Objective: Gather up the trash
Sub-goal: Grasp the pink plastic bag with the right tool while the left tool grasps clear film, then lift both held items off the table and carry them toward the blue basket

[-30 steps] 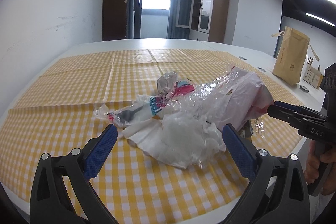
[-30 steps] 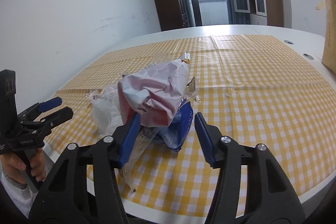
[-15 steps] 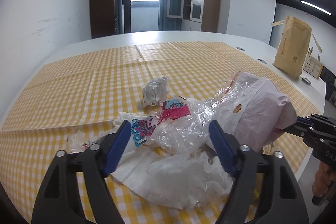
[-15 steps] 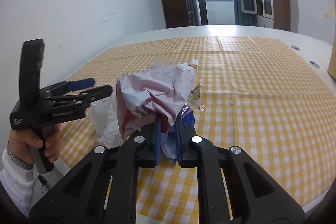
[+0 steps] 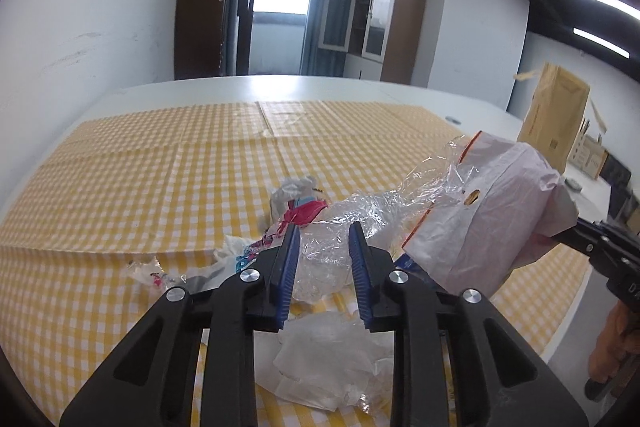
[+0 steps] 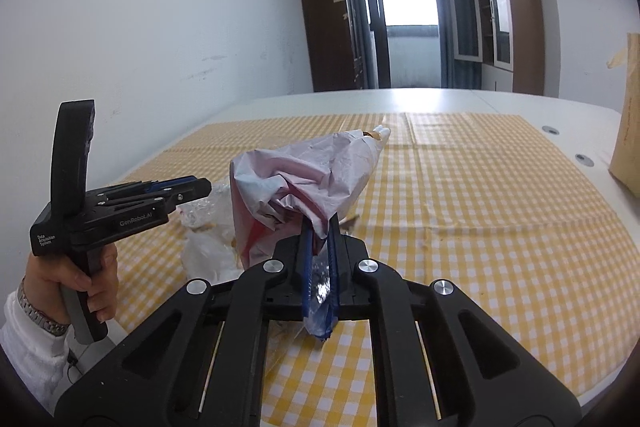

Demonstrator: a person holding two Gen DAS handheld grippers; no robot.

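Observation:
A heap of trash lies on the yellow checked tablecloth (image 5: 160, 187). My left gripper (image 5: 324, 231) has crumpled clear plastic wrap (image 5: 324, 263) between its blue pads, and its jaws are closing on it. The wrap fills the gap from pad to pad. My right gripper (image 6: 320, 223) is shut on the bunched bottom of a pinkish-white bag (image 6: 304, 179), with a blue wrapper end hanging between the pads. That bag (image 5: 492, 219) hangs lifted at the right in the left wrist view. A pink and blue wrapper (image 5: 304, 209) and white tissue (image 5: 328, 359) lie around the left gripper.
A brown paper bag (image 5: 556, 119) stands on the white table at the far right, with small boxes beside it. The table's near edge runs close under both grippers. A hand (image 6: 80, 279) in a white sleeve holds the left gripper (image 6: 200, 187). Bare cloth stretches toward the window.
The left jaws have gone from wide open to narrow around the clear wrap while moving forward over the heap. The right jaws have shut on the pinkish bag and lifted it.

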